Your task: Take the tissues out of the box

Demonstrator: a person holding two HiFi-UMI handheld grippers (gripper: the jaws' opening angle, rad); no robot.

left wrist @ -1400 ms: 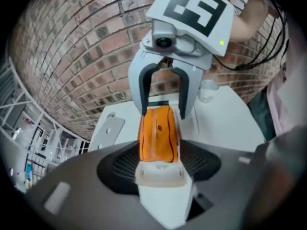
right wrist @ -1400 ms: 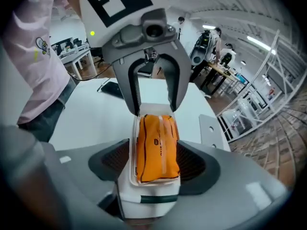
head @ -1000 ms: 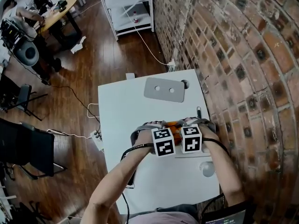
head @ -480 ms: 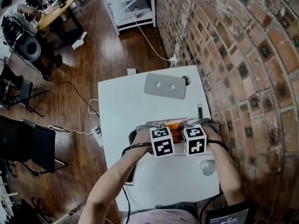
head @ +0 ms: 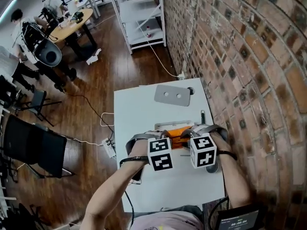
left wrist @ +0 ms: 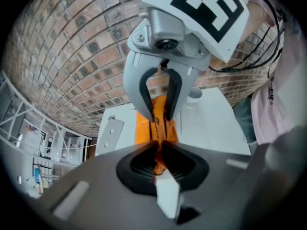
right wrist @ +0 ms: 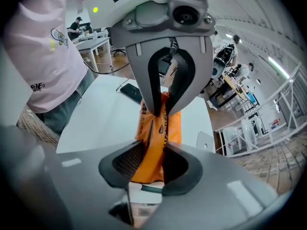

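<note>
Two closing: left hand-held gripper point(left wrist: 159, 146) | right hand-held gripper point(right wrist: 154, 152) | pinching orange pack point(right wrist: 172, 127) (print unreadable)

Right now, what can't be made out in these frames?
Head view: left gripper and right gripper, jaws closing on the orange pack, hide its opening.
Right gripper view: pack print creased, mostly unreadable.
Left gripper view: white piece blurred; tissue or not, unclear.
</note>
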